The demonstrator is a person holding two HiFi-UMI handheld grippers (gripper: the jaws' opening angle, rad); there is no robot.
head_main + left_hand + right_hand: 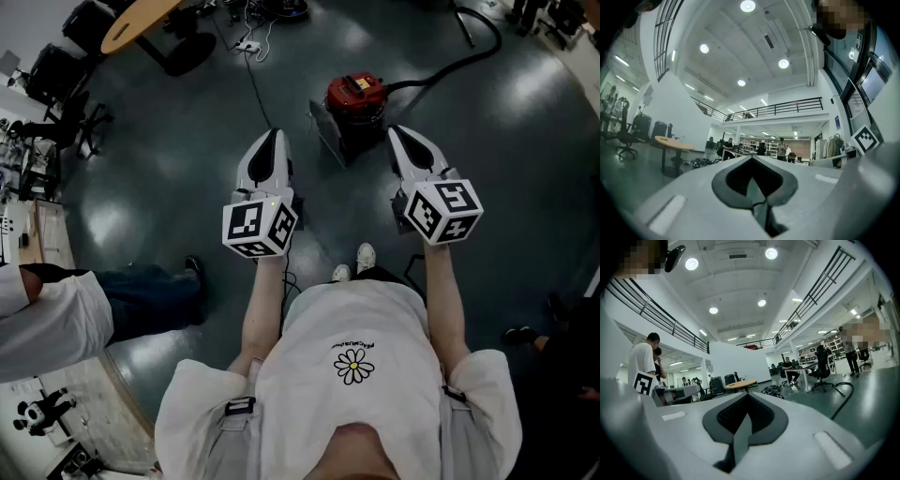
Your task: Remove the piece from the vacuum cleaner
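A red-topped vacuum cleaner [356,94] stands on the dark floor ahead of me, and its black hose [450,66] curves away to the upper right. A dark flat part [328,131] leans at its left side. My left gripper [273,141] is held up left of the vacuum, apart from it, jaws shut on nothing. My right gripper [397,133] hovers just right of the vacuum, also shut and empty. Both gripper views look out level across the hall. The left gripper [752,161] and the right gripper [746,399] show closed pads. A loop of hose [841,397] shows there.
A round wooden table [136,21] and office chairs [56,75] stand at the upper left, with cables [253,37] trailing on the floor. A person in a white shirt [47,319] is at my left. A shoe [520,333] shows at the right. Other people stand in the distance.
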